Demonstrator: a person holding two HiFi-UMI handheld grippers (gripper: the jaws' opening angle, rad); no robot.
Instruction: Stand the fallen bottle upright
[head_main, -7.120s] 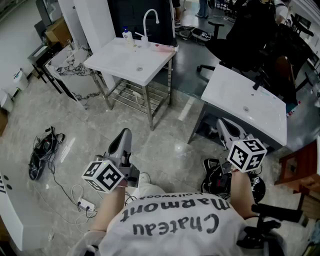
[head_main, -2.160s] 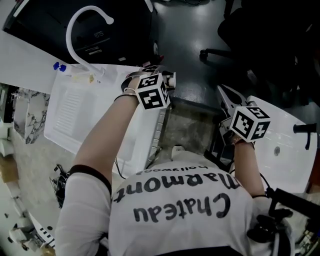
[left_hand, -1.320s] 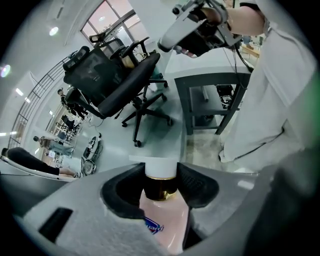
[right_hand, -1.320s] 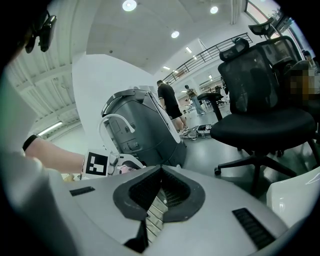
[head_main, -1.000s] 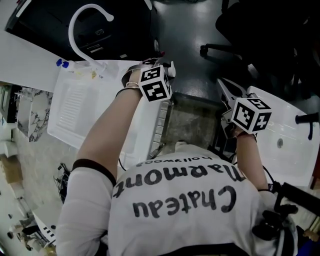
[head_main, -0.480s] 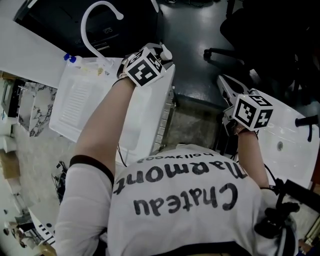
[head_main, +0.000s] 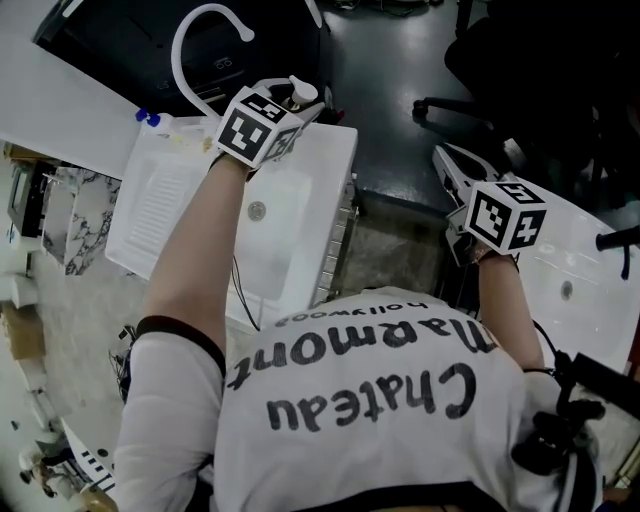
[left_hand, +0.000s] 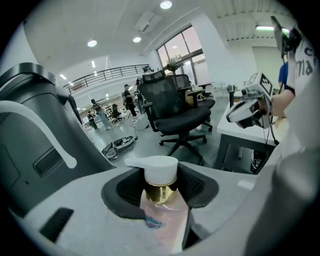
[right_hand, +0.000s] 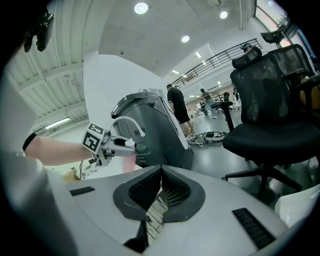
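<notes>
Over the sink (head_main: 290, 220), the left claw (left_hand: 160, 182) grips a pinkish bottle (left_hand: 162, 220) with gold collar and white pump; right claw (right_hand: 160, 175) closed.

The person's white shirt (head_main: 360, 400) reads "Chateau Marmont" in big dark letters (upside down from above), with a small "Hollywood" just past "Marmont". The bottle (left_hand: 162, 220) carries a blue oval label (left_hand: 154, 223), unreadable.
</notes>
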